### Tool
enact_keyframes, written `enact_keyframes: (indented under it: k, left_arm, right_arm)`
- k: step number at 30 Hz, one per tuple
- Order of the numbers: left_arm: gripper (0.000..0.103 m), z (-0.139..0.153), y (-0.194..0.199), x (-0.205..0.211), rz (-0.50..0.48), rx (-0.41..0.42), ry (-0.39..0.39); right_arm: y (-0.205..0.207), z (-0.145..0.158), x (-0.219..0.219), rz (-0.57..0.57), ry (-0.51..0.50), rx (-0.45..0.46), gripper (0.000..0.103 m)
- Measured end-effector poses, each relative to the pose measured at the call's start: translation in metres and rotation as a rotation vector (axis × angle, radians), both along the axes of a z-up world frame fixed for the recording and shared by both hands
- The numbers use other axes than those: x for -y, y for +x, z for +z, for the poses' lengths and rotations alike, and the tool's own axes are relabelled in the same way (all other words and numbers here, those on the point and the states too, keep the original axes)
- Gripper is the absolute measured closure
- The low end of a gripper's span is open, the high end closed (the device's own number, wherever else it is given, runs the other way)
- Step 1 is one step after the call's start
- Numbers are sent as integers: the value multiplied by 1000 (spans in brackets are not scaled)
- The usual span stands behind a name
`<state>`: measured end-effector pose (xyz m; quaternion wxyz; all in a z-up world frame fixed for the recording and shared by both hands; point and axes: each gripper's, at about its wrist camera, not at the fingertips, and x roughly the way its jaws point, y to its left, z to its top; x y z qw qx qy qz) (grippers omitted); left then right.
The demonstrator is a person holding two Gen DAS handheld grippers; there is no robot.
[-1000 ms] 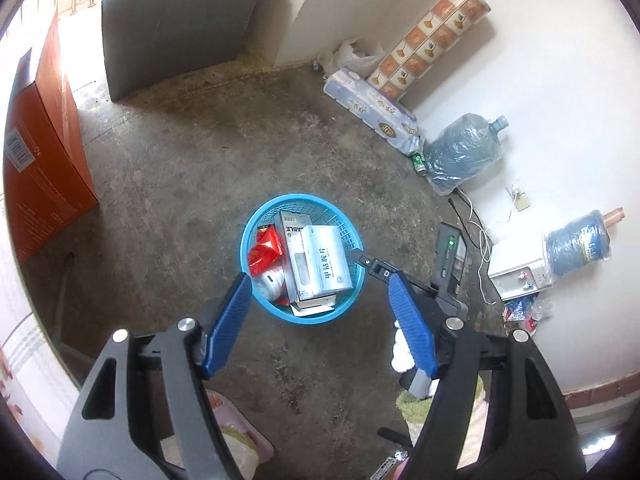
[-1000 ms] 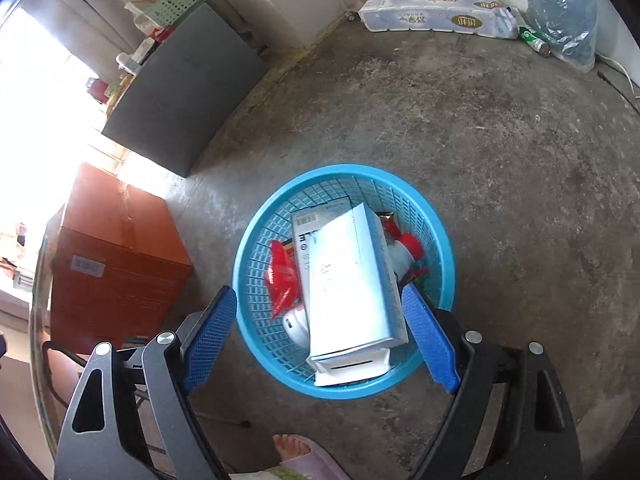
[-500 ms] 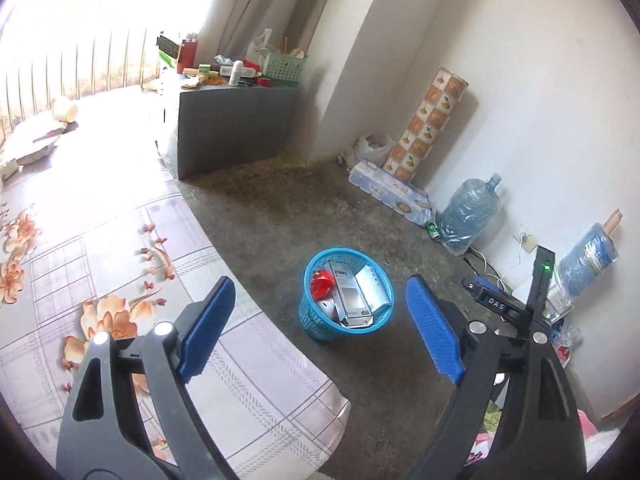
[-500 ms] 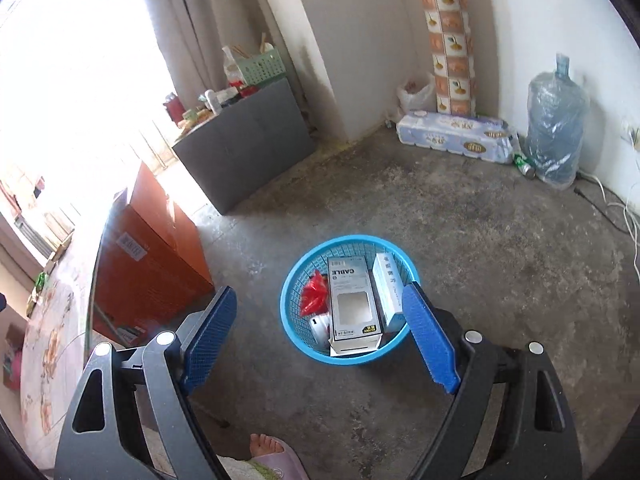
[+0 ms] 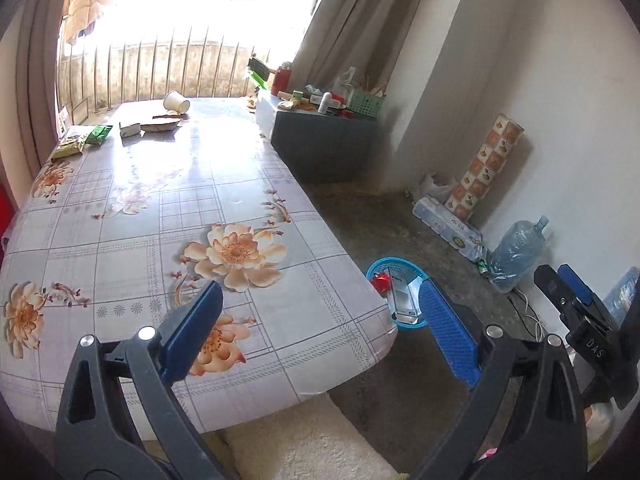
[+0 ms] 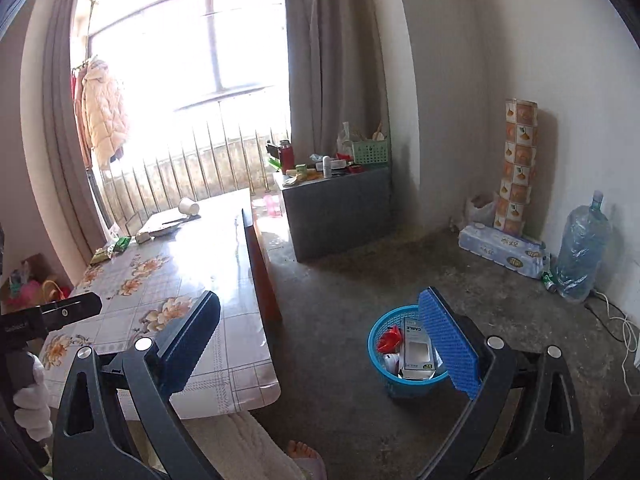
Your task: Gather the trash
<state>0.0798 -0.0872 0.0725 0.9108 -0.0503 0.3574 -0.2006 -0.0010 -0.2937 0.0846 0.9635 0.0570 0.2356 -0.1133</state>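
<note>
Left gripper (image 5: 318,330) and right gripper (image 6: 320,342) both spread wide, empty, raised toward the table (image 5: 132,208), probably for more litter. Remaining trash at the far end, about 11 o'clock: tipped paper cup (image 5: 176,101), small carton (image 5: 130,129), crinkly green wrappers (image 5: 98,134). Glossy floral oilcloth, slippery under flat packets. Round blue plastic mesh basket (image 6: 379,334) on rough concrete at 1 o'clock, holding rigid white boxes (image 6: 416,350) and a red wrapper (image 6: 390,339).

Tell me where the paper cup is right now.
The paper cup lies tipped on its side at the far end of the floral table, near the window railing, upper left in both wrist views, just beyond a flat cardboard piece.
</note>
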Motion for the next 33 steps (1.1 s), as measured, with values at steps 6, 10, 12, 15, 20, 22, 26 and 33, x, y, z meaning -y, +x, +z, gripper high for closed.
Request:
enact_keyframes:
  k: [6, 10, 12, 15, 20, 22, 26, 33]
  left_arm:
    - [9, -17, -24, -11, 183, 58, 163]
    - [9, -31, -29, -19, 244, 22, 220]
    - [9, -39, -26, -21, 243, -23, 252]
    - [9, -51, -23, -25, 251, -81, 257]
    - [9, -61, -24, -31, 271, -141, 235]
    - [9, -64, -23, -30, 273, -145, 254]
    - [9, -65, -22, -31, 275, -143, 285]
    - [9, -65, -20, -38, 283, -131, 350]
  right_arm:
    - [7, -25, -57, 24, -100, -135, 6]
    - [9, -45, -66, 22, -66, -220, 6]
    - [9, -49, -68, 24, -50, -238, 6]
    - [10, -50, -67, 29, -66, -252, 6]
    - [13, -53, -59, 15, -48, -298, 6]
    - [16, -56, -56, 14, -44, -324, 6]
    - [18, -62, -48, 5, -29, -353, 6]
    - [24, -70, -38, -6, -5, -379, 6]
